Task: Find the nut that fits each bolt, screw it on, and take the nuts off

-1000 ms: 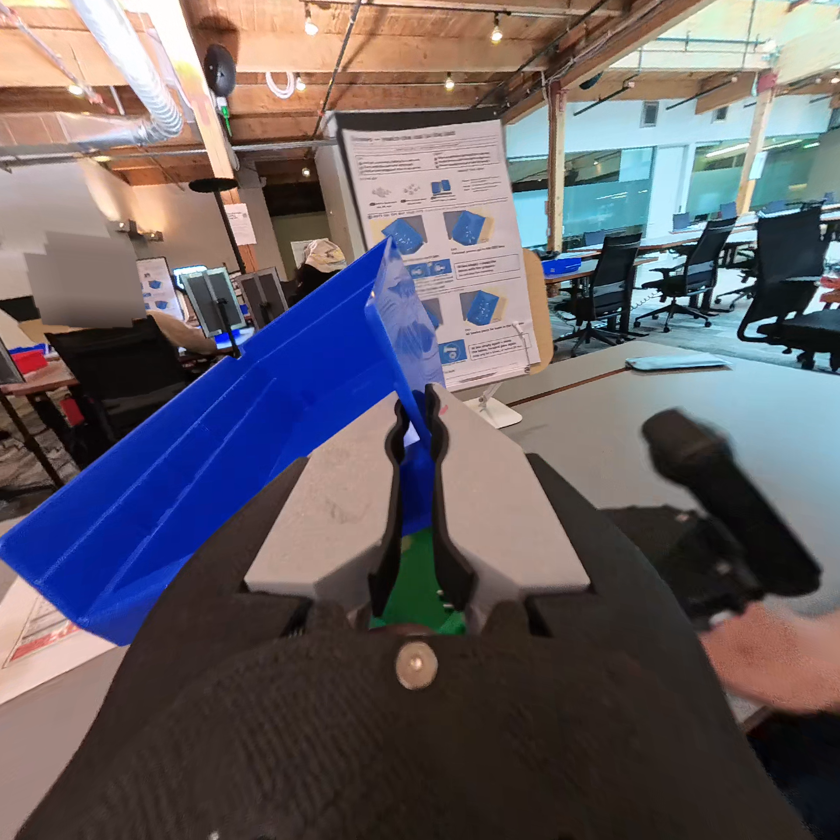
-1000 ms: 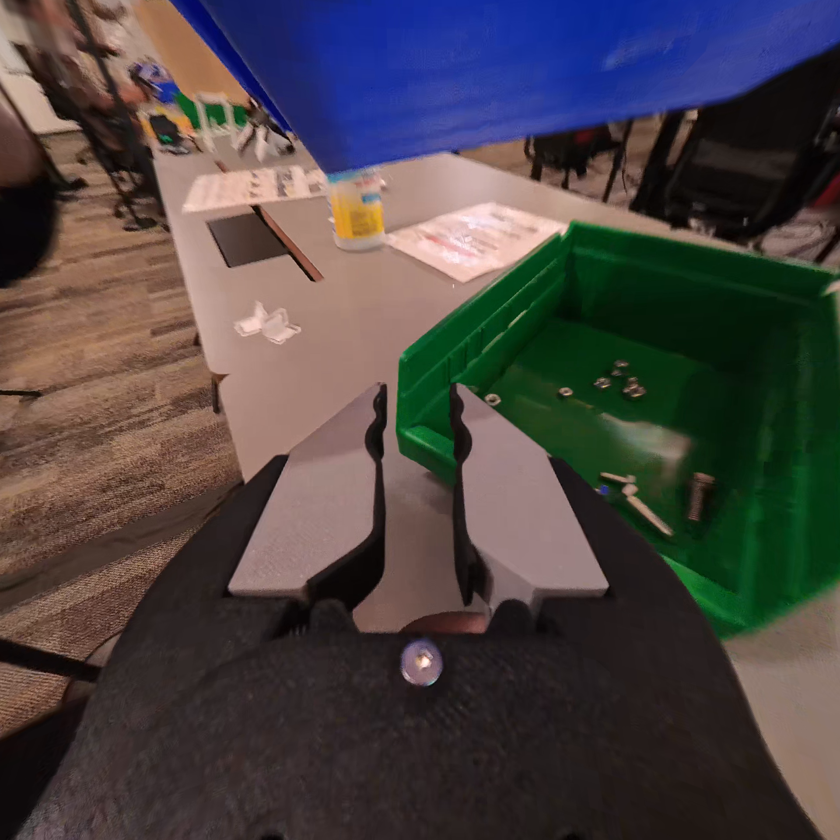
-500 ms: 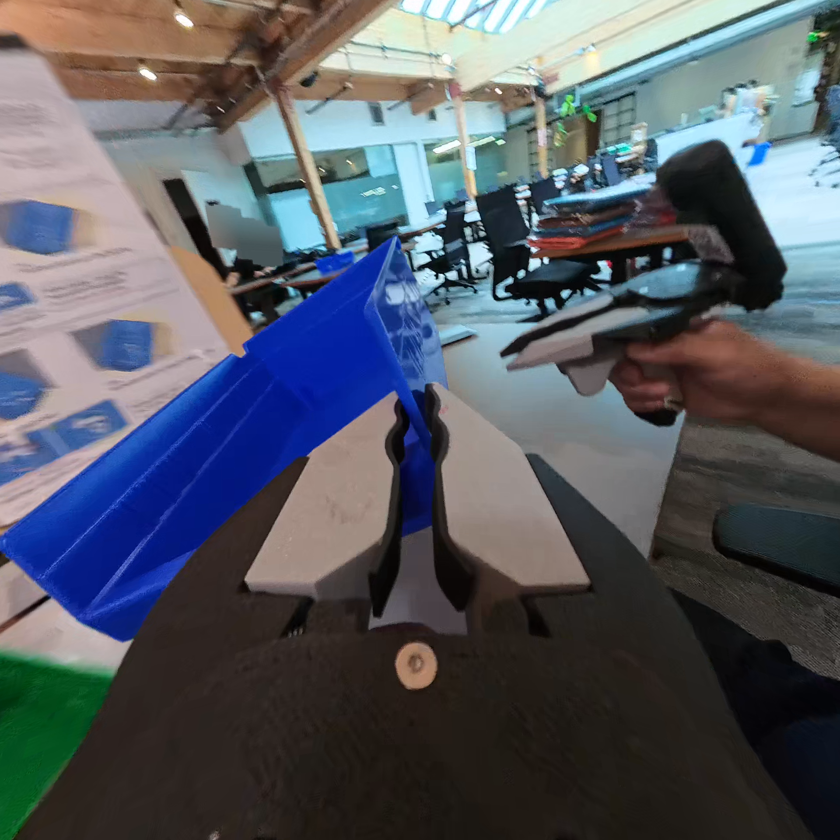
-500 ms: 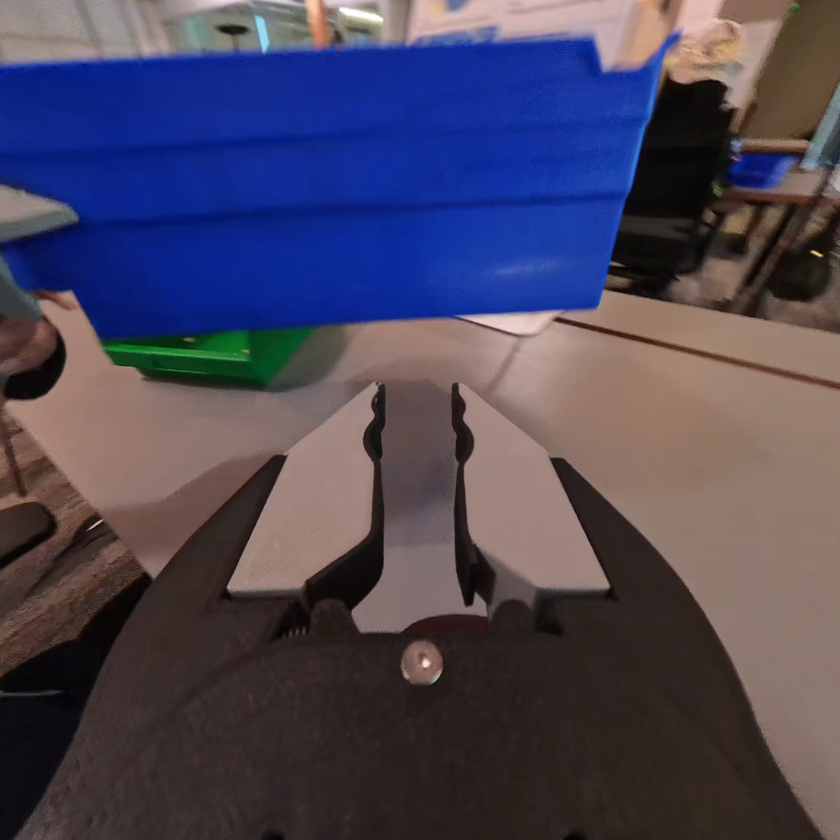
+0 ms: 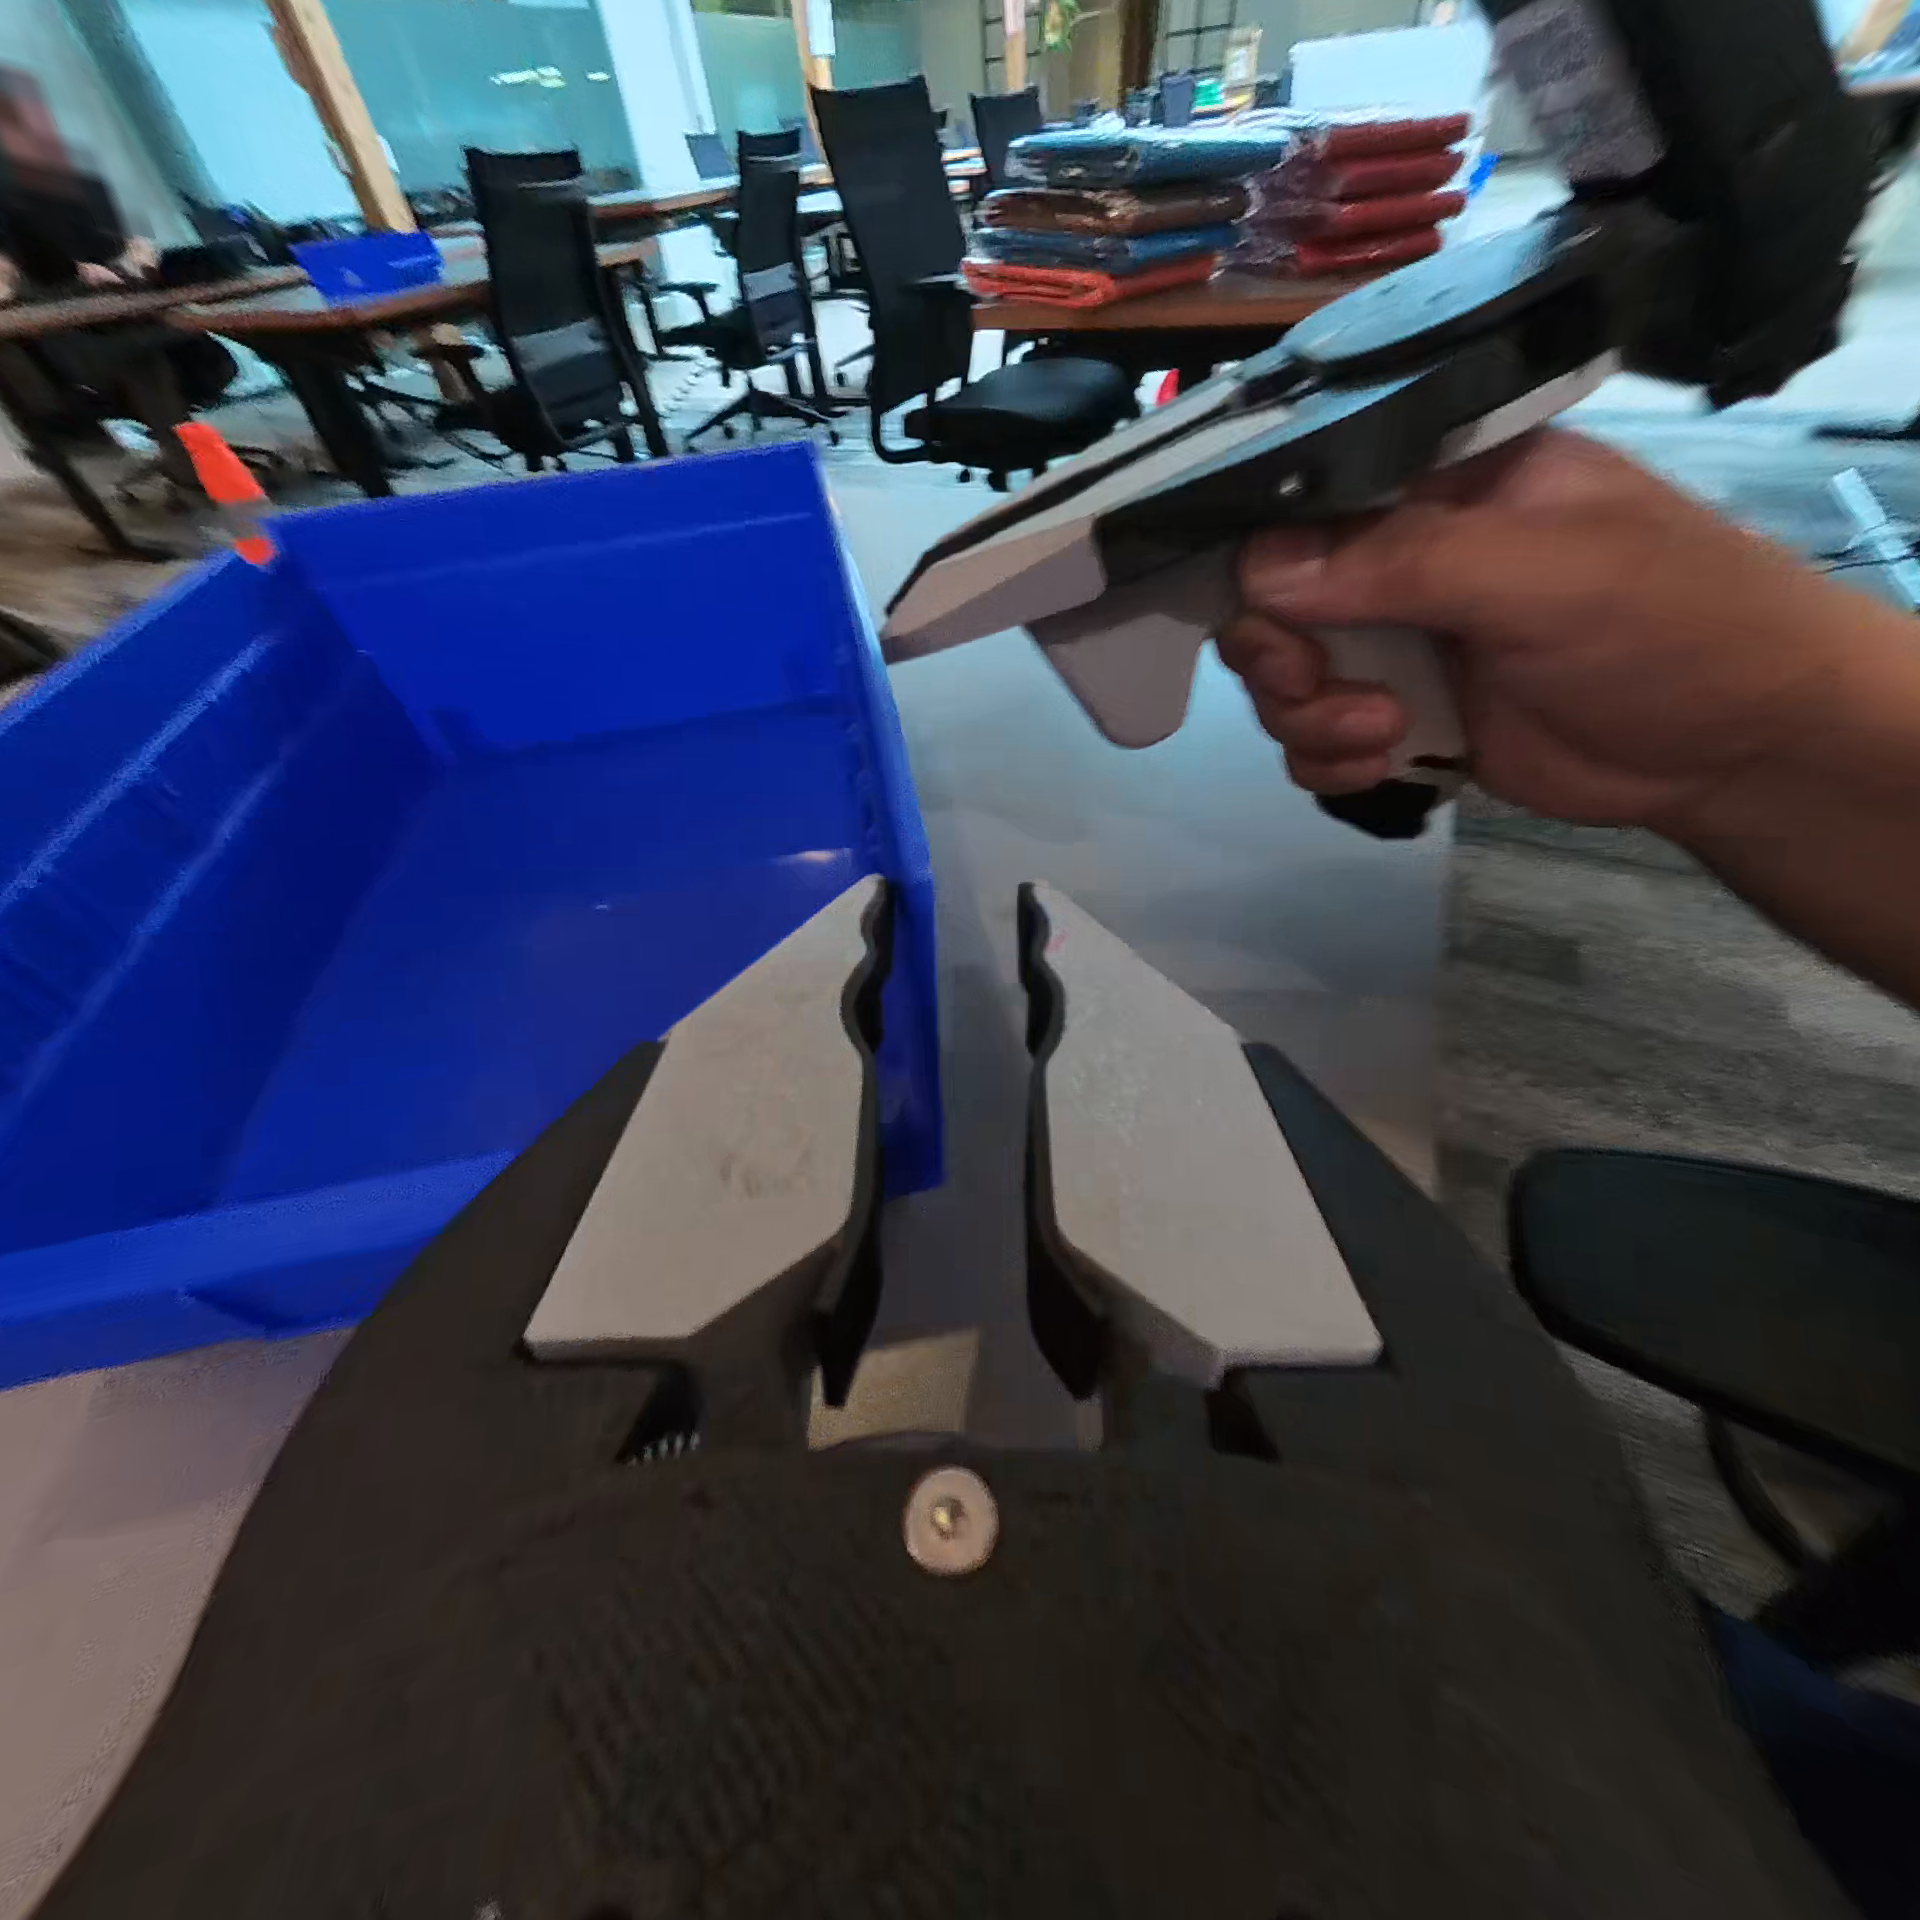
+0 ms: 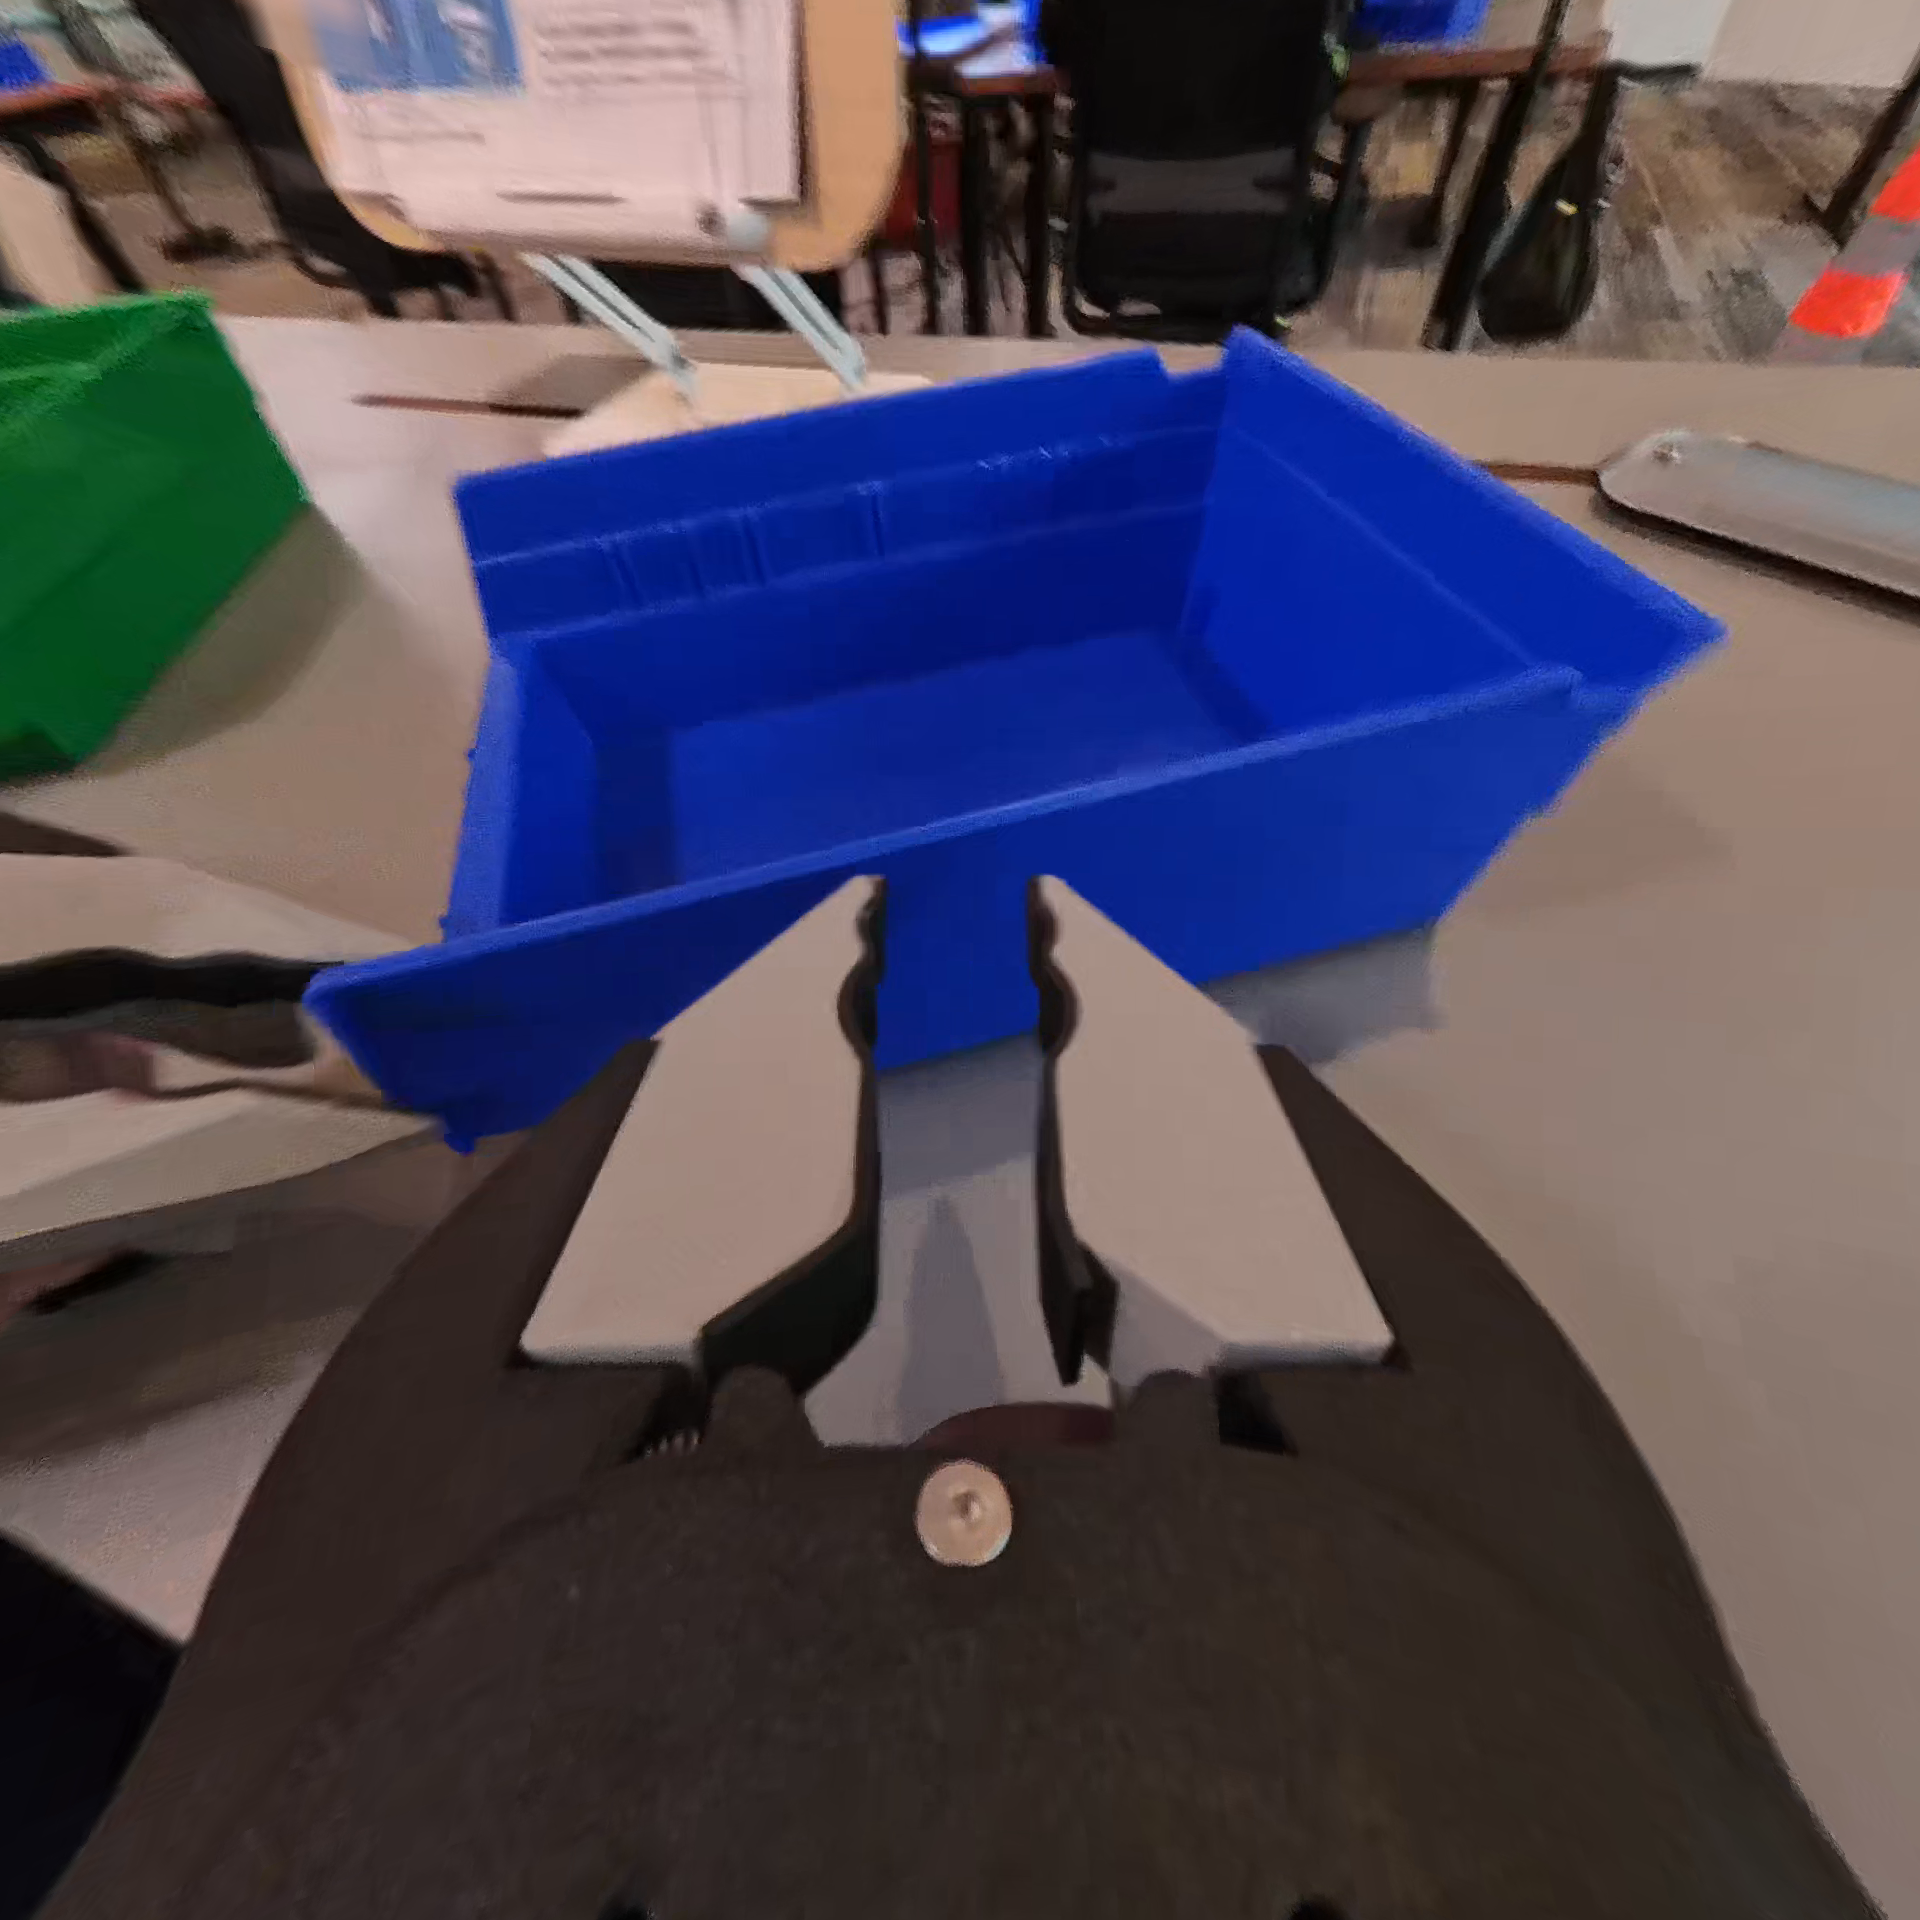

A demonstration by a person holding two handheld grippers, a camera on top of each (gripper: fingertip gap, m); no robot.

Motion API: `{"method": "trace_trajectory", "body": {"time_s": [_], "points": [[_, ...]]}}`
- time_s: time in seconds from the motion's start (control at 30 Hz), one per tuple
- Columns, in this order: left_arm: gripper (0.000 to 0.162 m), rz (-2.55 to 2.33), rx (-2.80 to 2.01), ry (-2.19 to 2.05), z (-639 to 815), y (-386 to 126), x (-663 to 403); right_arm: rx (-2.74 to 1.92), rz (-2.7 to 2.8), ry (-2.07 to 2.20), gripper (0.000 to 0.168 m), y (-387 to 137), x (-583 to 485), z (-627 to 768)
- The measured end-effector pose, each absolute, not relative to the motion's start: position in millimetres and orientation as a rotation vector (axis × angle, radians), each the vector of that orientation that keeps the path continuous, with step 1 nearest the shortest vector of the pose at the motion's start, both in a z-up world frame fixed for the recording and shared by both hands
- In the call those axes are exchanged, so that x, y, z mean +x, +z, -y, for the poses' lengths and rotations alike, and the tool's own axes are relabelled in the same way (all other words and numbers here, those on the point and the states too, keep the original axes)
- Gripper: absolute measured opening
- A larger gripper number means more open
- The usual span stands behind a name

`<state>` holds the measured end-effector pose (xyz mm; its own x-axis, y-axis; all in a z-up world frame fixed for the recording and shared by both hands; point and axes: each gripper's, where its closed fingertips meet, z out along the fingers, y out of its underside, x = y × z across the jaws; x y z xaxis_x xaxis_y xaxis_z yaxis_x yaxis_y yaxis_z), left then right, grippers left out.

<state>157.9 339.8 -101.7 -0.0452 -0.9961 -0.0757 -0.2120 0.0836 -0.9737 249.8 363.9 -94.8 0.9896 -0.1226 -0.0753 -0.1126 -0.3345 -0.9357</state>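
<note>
The blue bin [image 5: 571, 623] stands upright and empty on the grey table [image 5: 1143, 831]. My left gripper [image 5: 951, 904] is open; the bin's right wall stands between its fingers, close to the left one. My right gripper [image 6: 956, 894] is open and empty, pointing at the bin's near wall [image 6: 1299, 831] from just in front. In the left wrist view the right gripper [image 5: 914, 623], held by a hand, hovers beside the bin's right rim. No nuts or bolts show.
A green bin [image 6: 104, 520] stands at the left of the table. A metal tray [image 6: 1766, 509] lies at the right. A sign on a stand [image 6: 571, 104] is behind the blue bin. Office chairs [image 5: 561, 291] and desks stand beyond the table edge. Some 10 cm of space lies between my two pairs of fingers.
My left gripper has opened and let go of the blue bin's wall; the bin went from tilted in the air to level on the table. My right gripper swung round to face it.
</note>
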Motion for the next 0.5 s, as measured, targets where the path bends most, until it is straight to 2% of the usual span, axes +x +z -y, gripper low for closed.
{"method": "trace_trajectory", "body": {"time_s": [0.03,0.2,0.27,0.33,0.37,0.5], "points": [[0.026,-1.431,-1.303,-1.111,-338.5,-98.7,153.5,-1.927,-0.173,-0.020,0.029,-97.4,253.6,-364.4],[0.045,-1.410,-1.336,-1.161,-362.7,-74.6,89.8,-1.882,-0.159,-0.090,0.030,-74.1,255.0,-352.9],[0.046,-1.395,-1.372,-1.082,-388.5,-71.6,51.6,-1.834,-0.079,-0.058,0.031,-53.5,228.2,-351.6],[0.055,-1.368,-1.448,-0.971,-422.6,-72.3,12.0,-1.819,0.044,0.028,0.033,-40.9,183.8,-355.3],[0.060,-1.354,-1.493,-0.913,-440.1,-73.6,-7.7,-1.831,0.108,0.089,0.035,-40.2,157.8,-358.2],[0.064,-1.318,-1.672,-0.665,-504.0,-88.9,-80.4,-1.976,0.356,0.225,0.040,-71.9,71.6,-373.7]]}}
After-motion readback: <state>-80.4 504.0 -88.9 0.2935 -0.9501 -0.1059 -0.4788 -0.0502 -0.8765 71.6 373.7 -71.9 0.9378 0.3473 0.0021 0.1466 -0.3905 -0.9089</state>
